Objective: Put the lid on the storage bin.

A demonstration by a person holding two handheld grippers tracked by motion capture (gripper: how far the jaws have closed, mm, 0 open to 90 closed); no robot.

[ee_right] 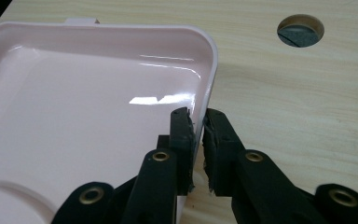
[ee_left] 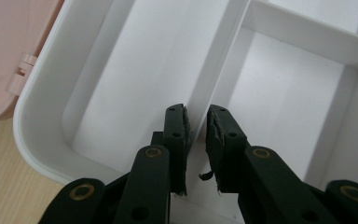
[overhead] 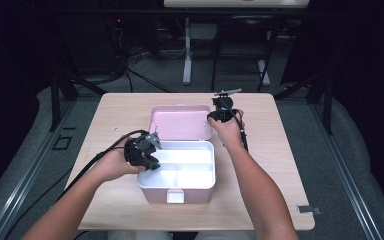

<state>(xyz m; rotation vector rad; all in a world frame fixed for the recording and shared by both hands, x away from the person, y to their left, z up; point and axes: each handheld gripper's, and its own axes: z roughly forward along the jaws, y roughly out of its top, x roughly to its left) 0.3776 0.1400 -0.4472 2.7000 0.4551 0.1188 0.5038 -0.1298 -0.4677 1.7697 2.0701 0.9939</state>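
**Both grippers clamped on an open pink box**

A pink box [overhead: 177, 172] with a white inside sits in the middle of the wooden surface [overhead: 270, 190], its lid [overhead: 180, 122] thrown back flat behind it and its white latch facing the person.

The left gripper [overhead: 147, 150] is at the box's left rim. In the left gripper view its tips [ee_left: 198, 140] straddle a white divider [ee_left: 214, 70] that runs between two compartments, and the pads pinch that wall from both sides. A pink hinge [ee_left: 21, 74] shows at the upper left of that view, where the lid joins the box.

The right gripper [overhead: 222, 112] is at the lid's right edge, near the far side of the surface. In the right gripper view its tips [ee_right: 199, 140] grip the lid's raised rim [ee_right: 212, 70], one pad inside the lid and one outside. A round hole [ee_right: 300, 30] in the surface lies well apart, beyond the lid's corner.
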